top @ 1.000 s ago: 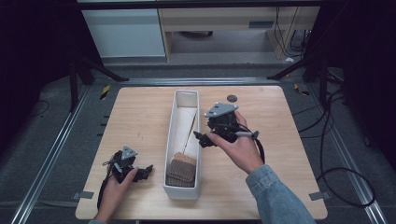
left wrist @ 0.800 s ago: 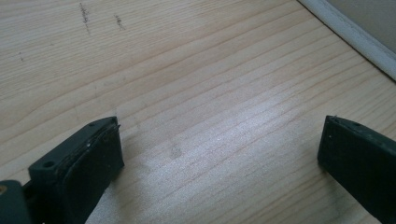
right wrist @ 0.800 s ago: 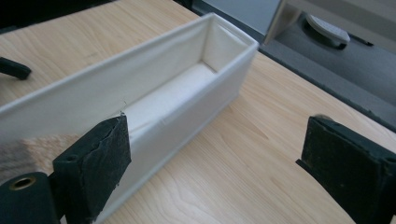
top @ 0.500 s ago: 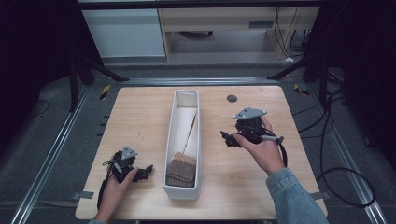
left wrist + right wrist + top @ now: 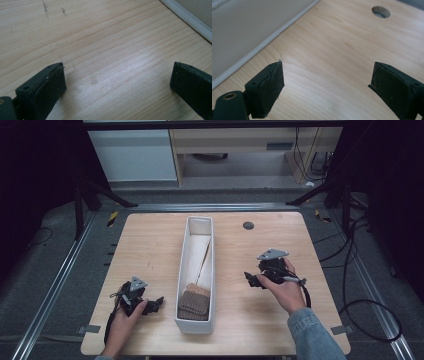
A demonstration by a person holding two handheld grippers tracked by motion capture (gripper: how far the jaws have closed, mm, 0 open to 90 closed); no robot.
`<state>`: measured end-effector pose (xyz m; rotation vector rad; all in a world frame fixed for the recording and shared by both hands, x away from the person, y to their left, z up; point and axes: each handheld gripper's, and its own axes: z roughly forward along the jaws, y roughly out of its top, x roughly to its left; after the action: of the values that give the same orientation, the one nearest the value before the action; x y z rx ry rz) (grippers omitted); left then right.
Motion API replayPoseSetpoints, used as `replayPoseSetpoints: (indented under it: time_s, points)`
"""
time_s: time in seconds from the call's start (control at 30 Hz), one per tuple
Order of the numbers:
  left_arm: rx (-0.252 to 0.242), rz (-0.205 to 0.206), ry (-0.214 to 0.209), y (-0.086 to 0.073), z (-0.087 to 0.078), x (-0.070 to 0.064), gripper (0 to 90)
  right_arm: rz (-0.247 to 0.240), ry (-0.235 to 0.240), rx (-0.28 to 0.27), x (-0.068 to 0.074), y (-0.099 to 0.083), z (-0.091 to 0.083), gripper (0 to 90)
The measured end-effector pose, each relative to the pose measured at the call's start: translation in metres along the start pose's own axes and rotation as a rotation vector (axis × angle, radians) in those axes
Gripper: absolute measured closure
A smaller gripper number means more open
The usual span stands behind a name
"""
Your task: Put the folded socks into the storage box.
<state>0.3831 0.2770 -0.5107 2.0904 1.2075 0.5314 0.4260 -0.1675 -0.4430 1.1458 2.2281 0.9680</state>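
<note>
A long white bin [image 5: 184, 270] stands lengthwise in the middle of the wooden table [image 5: 150, 245]. Inside it lie a folded brown knitted cloth [image 5: 194, 302] at the near end and pale beige cloth [image 5: 200, 252] farther back. My left gripper [image 5: 156, 304] rests low on the table left of the bin, held by a hand, its jaws wide apart over bare wood [image 5: 115, 75]. My right gripper [image 5: 250, 280] sits right of the bin, open with nothing between its jaws [image 5: 327, 82]. The bin's white wall [image 5: 249, 32] fills the upper left of the right gripper view.
A round cable hole [image 5: 248, 225] is in the table's far right part, also visible as a hole [image 5: 381, 11] in the right gripper view. Black stand legs and cables lie on the floor around the table. A white cabinet [image 5: 135, 155] stands behind.
My right gripper has drawn back from over the bin to the right and toward the near edge, coming down near the table. The left gripper has stayed put.
</note>
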Motion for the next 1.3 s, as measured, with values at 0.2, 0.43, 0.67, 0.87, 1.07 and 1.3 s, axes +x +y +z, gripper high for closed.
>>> replayPoseSetpoints:
  time_s: [0.2,0.43,0.67,0.87,1.07,1.3]
  points:
    - [0.000,-0.001,0.000,0.000,0.000,0.000,0.0,0.014,0.015,0.032,0.005,-0.019,0.012,11.7]
    - [0.001,0.001,-0.001,0.000,0.000,0.000,0.0,0.032,0.034,0.041,0.007,-0.033,0.022,11.5]
    - [0.002,0.002,-0.001,0.000,0.000,0.000,0.0,0.100,-0.014,0.019,-0.010,-0.040,0.027,11.3]
    - [0.002,0.003,-0.002,0.000,0.000,0.000,0.0,0.156,-0.065,0.021,-0.024,-0.048,0.034,10.7]
    - [0.002,0.003,-0.002,0.000,0.000,0.000,0.0,0.185,-0.076,0.041,-0.029,-0.055,0.040,9.5]
    - [0.003,0.003,-0.001,0.000,0.000,-0.001,0.0,0.182,-0.092,0.044,-0.028,-0.058,0.043,6.6]
